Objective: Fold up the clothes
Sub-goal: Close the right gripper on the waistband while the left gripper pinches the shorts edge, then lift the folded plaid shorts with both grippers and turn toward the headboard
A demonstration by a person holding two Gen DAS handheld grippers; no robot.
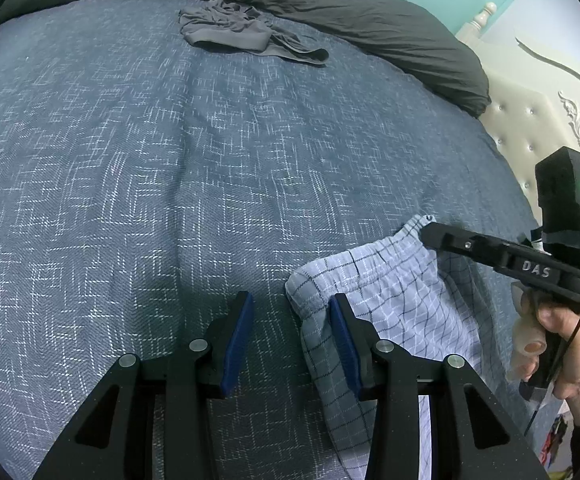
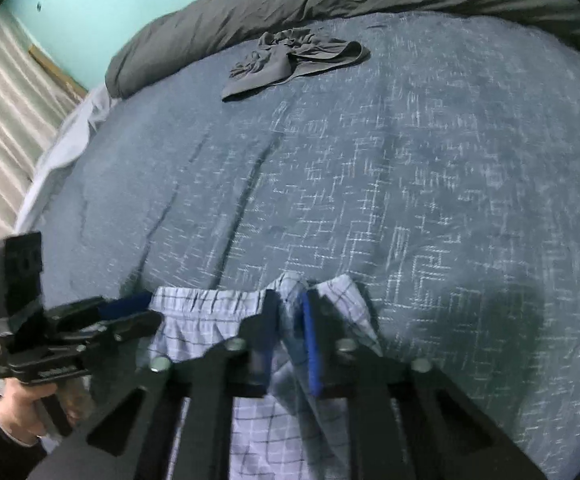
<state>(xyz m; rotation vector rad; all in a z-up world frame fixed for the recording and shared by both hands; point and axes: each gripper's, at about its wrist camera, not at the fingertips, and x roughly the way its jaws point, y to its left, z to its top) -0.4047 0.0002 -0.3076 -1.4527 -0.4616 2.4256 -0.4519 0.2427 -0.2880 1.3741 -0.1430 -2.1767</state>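
Light-blue checked shorts lie at the near edge of the blue patterned bedcover. In the left wrist view my left gripper stands open. Its right finger rests over the left corner of the waistband, and that corner's edge reaches into the gap. My right gripper comes in from the right with its tip at the waistband's far corner. In the blurred right wrist view my right gripper is shut on a bunched fold of the shorts. The left gripper sits at the waistband's left end.
A crumpled grey garment lies far back on the cover, also seen as the grey garment. A dark grey duvet is heaped behind it. A cream padded headboard stands at the right. A hand holds the right gripper.
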